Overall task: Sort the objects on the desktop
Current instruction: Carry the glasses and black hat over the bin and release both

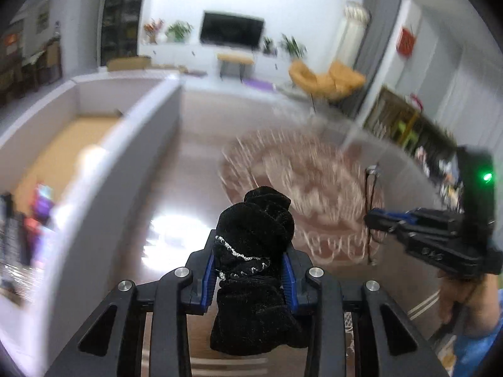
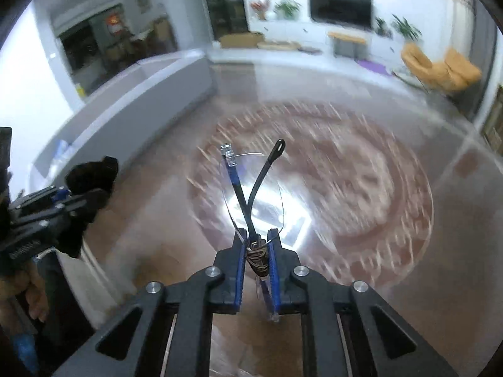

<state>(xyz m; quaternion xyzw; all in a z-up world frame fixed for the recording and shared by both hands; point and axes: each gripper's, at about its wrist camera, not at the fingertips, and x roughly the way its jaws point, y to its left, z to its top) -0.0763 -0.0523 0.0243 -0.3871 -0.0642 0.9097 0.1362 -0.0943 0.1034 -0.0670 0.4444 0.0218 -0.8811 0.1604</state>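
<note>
Left tongs [image 1: 251, 278] clenched on a black velvet pouch [image 1: 254, 251], held in the air above the patterned round rug [image 1: 314, 182]. Right tongs [image 2: 256, 251] clenched on folded rimless eyeglasses [image 2: 248, 194], also above that rug.

Both cams ride right behind their own fingers, angled down over the round patterned rug [image 1: 301, 188] and out toward the wall TV [image 1: 232, 32]. The left wrist view sits left of the rug, hard beside the grey partition wall [image 1: 125, 169], and catches the right gripper [image 1: 377, 220] at its right edge. The right wrist view looks straight over the rug, with the left gripper [image 2: 72, 198] at its left edge. Both share rug, TV and yellow chairs [image 2: 440, 69].
</note>
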